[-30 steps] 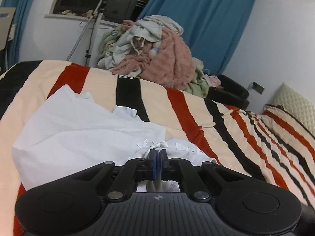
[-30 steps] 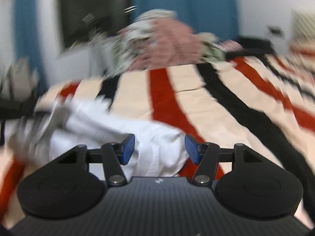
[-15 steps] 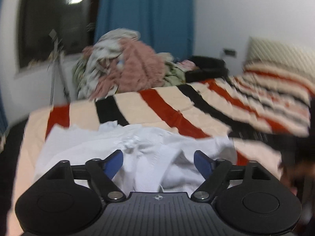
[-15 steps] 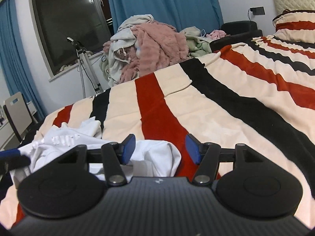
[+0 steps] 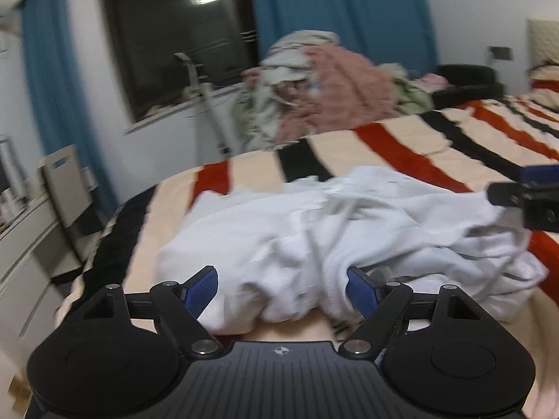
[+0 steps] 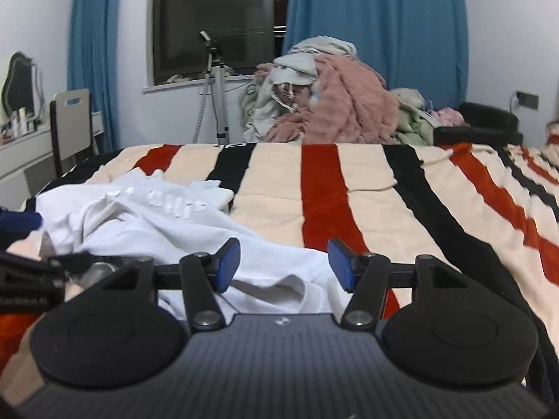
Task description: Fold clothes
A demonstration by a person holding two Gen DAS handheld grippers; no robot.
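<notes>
Right now the left gripper (image 5: 281,289) stands wide open, a rumpled hem of the white garment (image 5: 349,230) bulging between its pads, unpinched. The right gripper (image 6: 283,265) is open too, empty, over the garment's right end (it lies crosswise, long axis left to right). Beyond, the striped blanket (image 6: 349,188) offers flat room; its left edge falls close by.

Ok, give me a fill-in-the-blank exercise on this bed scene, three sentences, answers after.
1. The crumpled white garment lies on a ____ blanket.
2. Both the left gripper and the right gripper stand ____.
3. The curtains beside the window are ____.

Answers: striped; open; blue
</notes>
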